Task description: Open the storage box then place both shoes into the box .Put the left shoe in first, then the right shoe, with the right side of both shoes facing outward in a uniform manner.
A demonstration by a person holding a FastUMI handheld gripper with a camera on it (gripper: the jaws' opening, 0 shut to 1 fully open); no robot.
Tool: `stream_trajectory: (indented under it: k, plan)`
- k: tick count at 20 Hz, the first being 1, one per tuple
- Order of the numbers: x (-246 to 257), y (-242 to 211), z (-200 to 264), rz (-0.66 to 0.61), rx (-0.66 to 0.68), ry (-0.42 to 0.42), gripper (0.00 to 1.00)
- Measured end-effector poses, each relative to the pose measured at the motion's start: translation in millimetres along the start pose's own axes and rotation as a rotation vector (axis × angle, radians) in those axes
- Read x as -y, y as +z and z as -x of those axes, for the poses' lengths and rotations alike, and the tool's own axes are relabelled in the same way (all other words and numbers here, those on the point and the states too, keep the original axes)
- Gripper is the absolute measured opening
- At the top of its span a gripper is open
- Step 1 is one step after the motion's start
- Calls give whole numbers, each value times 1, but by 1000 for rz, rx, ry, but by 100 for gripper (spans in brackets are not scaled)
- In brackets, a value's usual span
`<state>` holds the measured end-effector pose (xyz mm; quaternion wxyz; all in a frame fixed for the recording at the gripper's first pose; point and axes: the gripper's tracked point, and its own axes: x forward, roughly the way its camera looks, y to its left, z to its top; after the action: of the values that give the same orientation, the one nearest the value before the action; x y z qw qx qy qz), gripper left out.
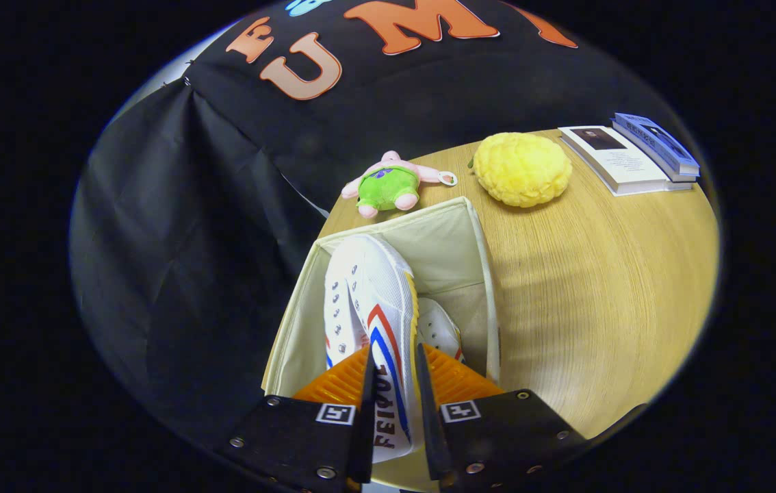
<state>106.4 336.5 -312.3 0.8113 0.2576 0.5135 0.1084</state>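
My gripper is shut on a white canvas shoe with red and blue stripes, both fingers pressing its heel end. The shoe hangs toe-forward over the open cream fabric storage box, tilted on its side with the striped side facing right. Lower in the box, just right of the held shoe, lies a second white shoe, mostly hidden by the first and by my right finger. The box stands at the left edge of a round wooden table.
Beyond the box lie a pink plush toy in green shorts and a yellow bumpy plush. Two books are stacked at the far right of the table. Black cloth hangs to the left of the table.
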Motion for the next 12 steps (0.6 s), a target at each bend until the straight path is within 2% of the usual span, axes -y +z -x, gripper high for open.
stream_trajectory:
  k: [3, 8, 12]
  plan:
    - [-14, 27, 18, -22, 117, 59, 59]
    - [-14, 58, 71, 111, 311, 53, 72]
    - [-9, 66, 112, 248, 447, 50, 84]
